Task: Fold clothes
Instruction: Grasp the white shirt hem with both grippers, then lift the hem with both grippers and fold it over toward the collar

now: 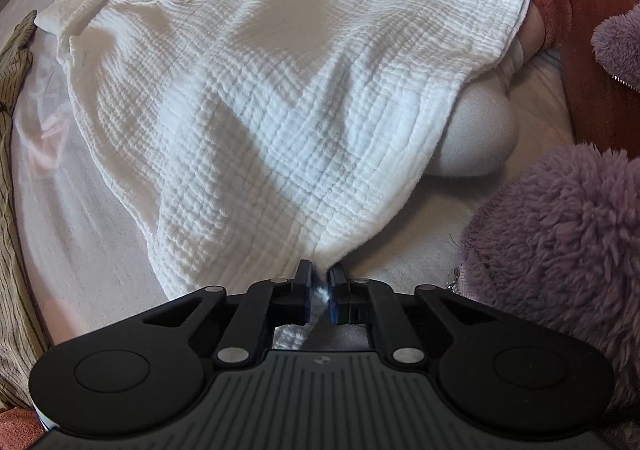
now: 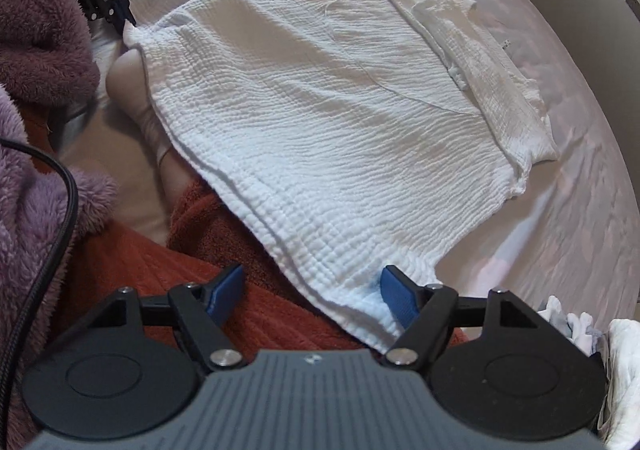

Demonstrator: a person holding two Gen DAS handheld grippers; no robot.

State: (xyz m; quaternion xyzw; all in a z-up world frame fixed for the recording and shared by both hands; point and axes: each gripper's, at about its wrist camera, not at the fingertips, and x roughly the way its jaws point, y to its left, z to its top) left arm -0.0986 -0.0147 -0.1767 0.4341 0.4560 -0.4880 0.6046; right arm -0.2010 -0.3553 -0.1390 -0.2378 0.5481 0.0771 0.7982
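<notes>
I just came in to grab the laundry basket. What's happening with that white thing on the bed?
A person in a fuzzy purple sleeve is folding a white crinkled garment spread on the bed sheet, with a hand-held gripper in each hand. The left hand-held gripper is pinched shut on one near corner of the garment. The right hand-held gripper is open, its jaws straddling the other near corner without gripping it. A striped olive garment lies off to the side.

Black two-finger grippers, person in fuzzy lilac fleece

Each gripper (image 2: pixel 312 296) has black linkage arms with silver pivot screws, blue ribbed pads (image 2: pixel 396 296), and a grey ridged body; a black cable (image 2: pixel 60 194) crosses the purple fleece sleeve (image 1: pixel 560 226) at left.
</notes>
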